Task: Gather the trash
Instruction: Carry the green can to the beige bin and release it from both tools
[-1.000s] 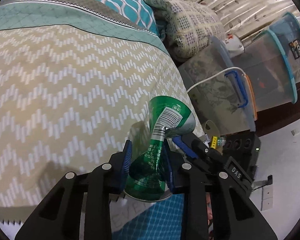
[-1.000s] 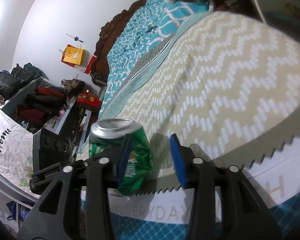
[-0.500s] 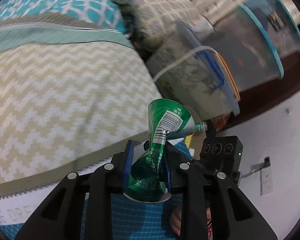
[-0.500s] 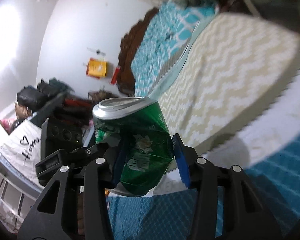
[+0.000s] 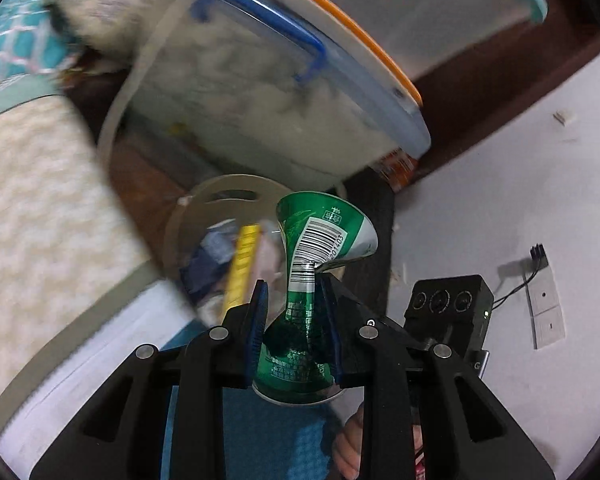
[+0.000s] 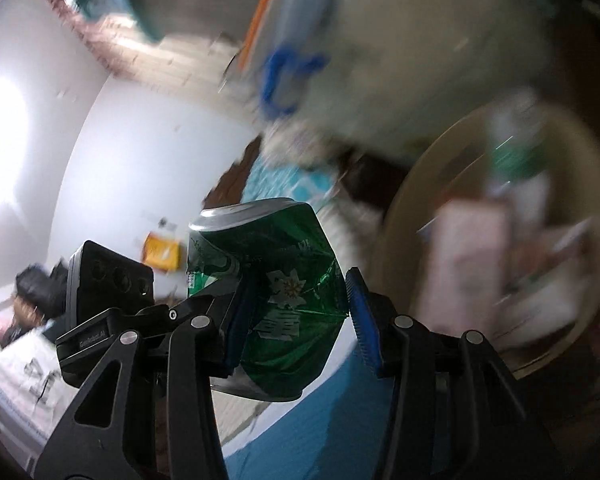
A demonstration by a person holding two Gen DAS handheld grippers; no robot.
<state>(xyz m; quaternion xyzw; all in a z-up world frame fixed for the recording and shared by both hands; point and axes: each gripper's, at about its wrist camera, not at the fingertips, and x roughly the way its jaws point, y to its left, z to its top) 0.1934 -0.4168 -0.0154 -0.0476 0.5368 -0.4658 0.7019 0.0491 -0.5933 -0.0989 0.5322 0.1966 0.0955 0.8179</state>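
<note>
**Two Squashed Cans, One in Each Pair of Tongs**

While the room looks smeared and blurry, two green cans show up clear and sharp. The left tongs [image 5: 293, 320] pinch a crushed green can [image 5: 314, 264] at its thin, squeezed middle. Both blue pads [image 5: 258, 320] press on the can's sides. The can's top flares out wide, and a white barcode label runs down it. Just past that can sits a round tan bin [image 5: 187, 216] with a slot handle near its rim. Inside the bin are a yellow strip and some pale scraps, too blurry to name. Behind the bin stands a big clear storage box [image 5: 267, 92] with a blue handle and an orange edge. A bed with a zigzag cover [image 5: 31, 208] fills the left side. A white wall is on the right. A bit of a hand [image 5: 350, 440] shows low down, under the tongs.

The right tongs [image 6: 297, 312] hold a second dented green can [image 6: 275, 276]. Its silver top faces up and to the left. The left pad [image 6: 235, 320] presses on the can, and the can's bent side reaches across to the right pad. To the right, the same tan bin [image 6: 400, 208] is near, with a pink thing and other scraps in it, all blurred.
</note>
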